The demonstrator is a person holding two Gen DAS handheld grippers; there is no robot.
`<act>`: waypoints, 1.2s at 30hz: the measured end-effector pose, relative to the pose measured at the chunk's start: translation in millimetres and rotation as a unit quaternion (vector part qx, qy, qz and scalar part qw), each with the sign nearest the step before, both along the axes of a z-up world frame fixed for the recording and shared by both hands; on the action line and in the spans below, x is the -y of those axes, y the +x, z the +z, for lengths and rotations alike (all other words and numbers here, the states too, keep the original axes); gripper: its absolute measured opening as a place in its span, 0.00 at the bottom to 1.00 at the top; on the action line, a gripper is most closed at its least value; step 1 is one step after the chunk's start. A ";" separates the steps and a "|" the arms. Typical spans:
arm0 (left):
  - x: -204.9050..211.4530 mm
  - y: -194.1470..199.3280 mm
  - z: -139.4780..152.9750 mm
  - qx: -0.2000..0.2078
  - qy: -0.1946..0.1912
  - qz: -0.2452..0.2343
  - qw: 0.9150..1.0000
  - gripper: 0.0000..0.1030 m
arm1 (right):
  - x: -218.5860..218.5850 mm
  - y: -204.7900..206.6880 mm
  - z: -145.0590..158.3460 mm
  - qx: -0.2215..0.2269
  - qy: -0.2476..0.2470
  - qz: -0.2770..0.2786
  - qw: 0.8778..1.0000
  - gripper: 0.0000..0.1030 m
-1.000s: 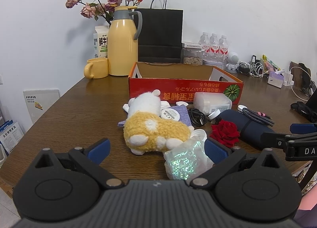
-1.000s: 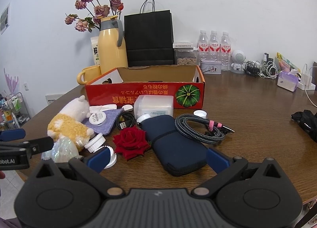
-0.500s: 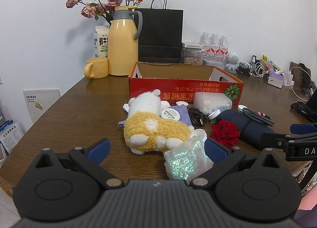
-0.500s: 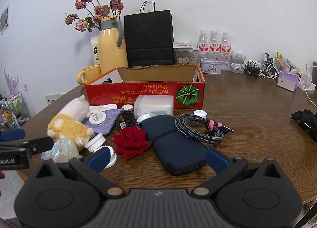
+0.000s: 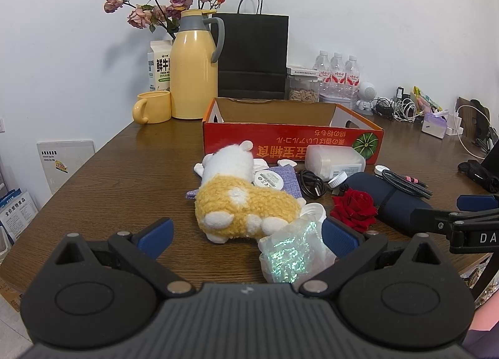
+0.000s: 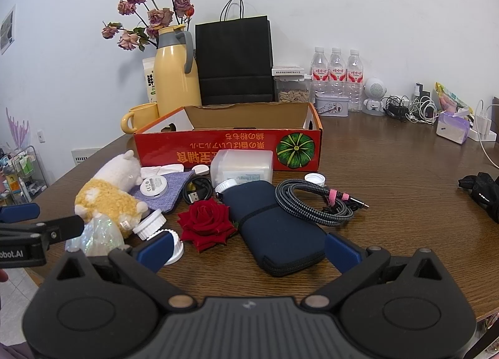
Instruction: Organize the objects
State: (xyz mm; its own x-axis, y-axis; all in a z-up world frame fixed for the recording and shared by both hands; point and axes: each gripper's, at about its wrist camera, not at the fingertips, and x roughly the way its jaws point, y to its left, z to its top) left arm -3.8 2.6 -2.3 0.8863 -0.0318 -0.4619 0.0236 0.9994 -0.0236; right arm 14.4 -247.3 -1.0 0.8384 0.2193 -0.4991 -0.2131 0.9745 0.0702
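Both grippers held wide and empty before a cluttered wooden table [image 5: 118, 165].

The left gripper [image 5: 246, 235] has its 2 blue pads spread, nothing between them but the crinkled iridescent wrapper [image 5: 293, 253] lying on the table; part of that wrapper is hidden behind the gripper body. The right gripper [image 6: 248, 246] is likewise spread, above the navy pouch [image 6: 274, 228] and red rose [image 6: 205, 223]. The plush toy [image 5: 237, 193] lies on its side just in front of the red cardboard box [image 6: 227, 148], whose floor cannot be seen. A braided cable [image 6: 312, 203] touches the pouch. White wall behind; 3 water bottles [image 6: 336, 75], a yellow jug [image 5: 193, 68] and a black paper bag [image 6: 234, 62] stand along it.
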 end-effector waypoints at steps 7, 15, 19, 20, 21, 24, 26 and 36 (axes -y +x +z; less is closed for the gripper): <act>-0.3 0.2 0.0 0.000 0.000 -0.001 1.000 1.00 | -1.3 0.2 0.1 0.000 0.001 0.000 1.000 1.00; -0.3 -0.2 0.0 0.000 0.000 -0.002 1.000 1.00 | -1.5 0.8 -0.9 -0.001 0.000 0.000 1.000 1.00; -0.3 1.4 0.1 -0.004 -0.001 -0.008 1.000 1.00 | -1.4 2.0 -1.3 -0.002 0.000 0.001 1.000 1.00; 0.4 3.2 -0.5 -0.008 -0.001 -0.013 1.000 1.00 | 2.0 2.5 -0.5 -0.002 -0.004 0.002 1.000 1.00; 2.4 3.8 -2.4 -0.012 -0.002 -0.017 1.000 1.00 | 4.0 3.7 -0.5 -0.001 -0.007 0.002 1.000 1.00; 6.3 12.9 -8.9 -0.029 -0.005 -0.028 0.999 1.00 | 5.6 14.0 -8.4 -0.006 -0.030 0.004 1.000 1.00; 9.6 19.9 -13.8 -0.040 -0.007 -0.034 0.999 1.00 | 4.4 22.2 -15.3 -0.015 -0.038 0.002 0.999 1.00; 16.0 34.7 -31.2 -0.074 -0.038 -0.070 0.994 0.38 | 12.1 40.2 -27.9 -0.036 -0.047 0.001 0.998 1.00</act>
